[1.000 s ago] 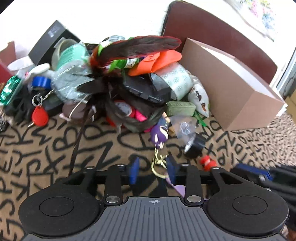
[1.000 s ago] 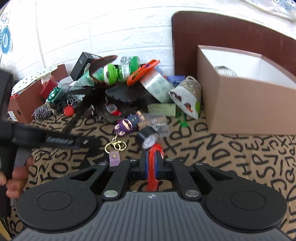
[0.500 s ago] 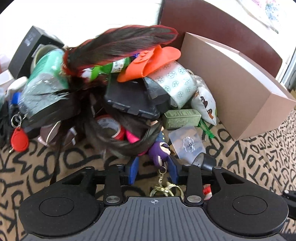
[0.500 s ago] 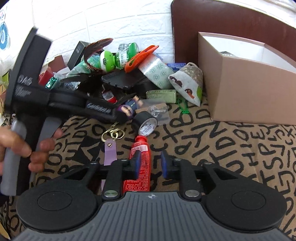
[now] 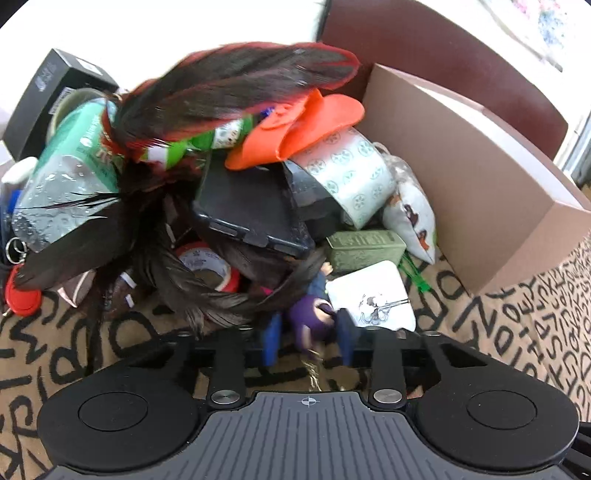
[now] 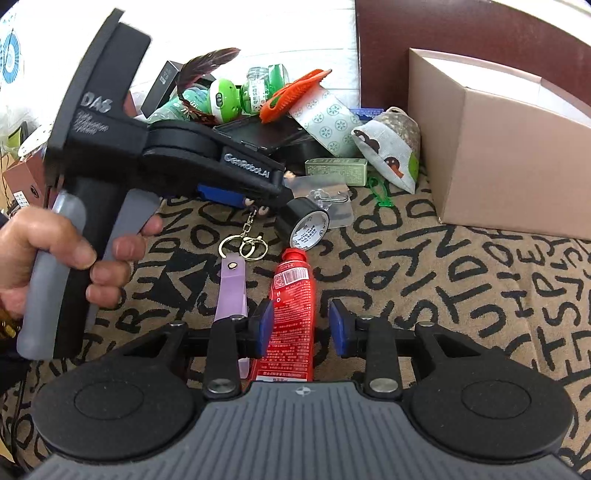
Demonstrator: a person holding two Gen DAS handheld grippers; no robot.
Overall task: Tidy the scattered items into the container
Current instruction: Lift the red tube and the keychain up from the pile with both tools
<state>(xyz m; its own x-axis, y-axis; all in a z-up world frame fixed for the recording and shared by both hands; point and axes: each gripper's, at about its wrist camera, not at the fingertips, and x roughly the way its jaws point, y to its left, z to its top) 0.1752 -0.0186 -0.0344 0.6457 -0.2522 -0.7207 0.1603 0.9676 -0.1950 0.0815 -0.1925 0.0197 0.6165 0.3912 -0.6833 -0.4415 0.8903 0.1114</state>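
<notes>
Left tongs astride purple doll keychain — right tongs parted.

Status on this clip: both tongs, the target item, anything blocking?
Left tongs open around the purple doll, not clamped. Right tongs open, red tube lying loose between them. Feathers crowd the doll; box waits right.

home room | white brick wall | letter-print cloth | household clutter
</notes>
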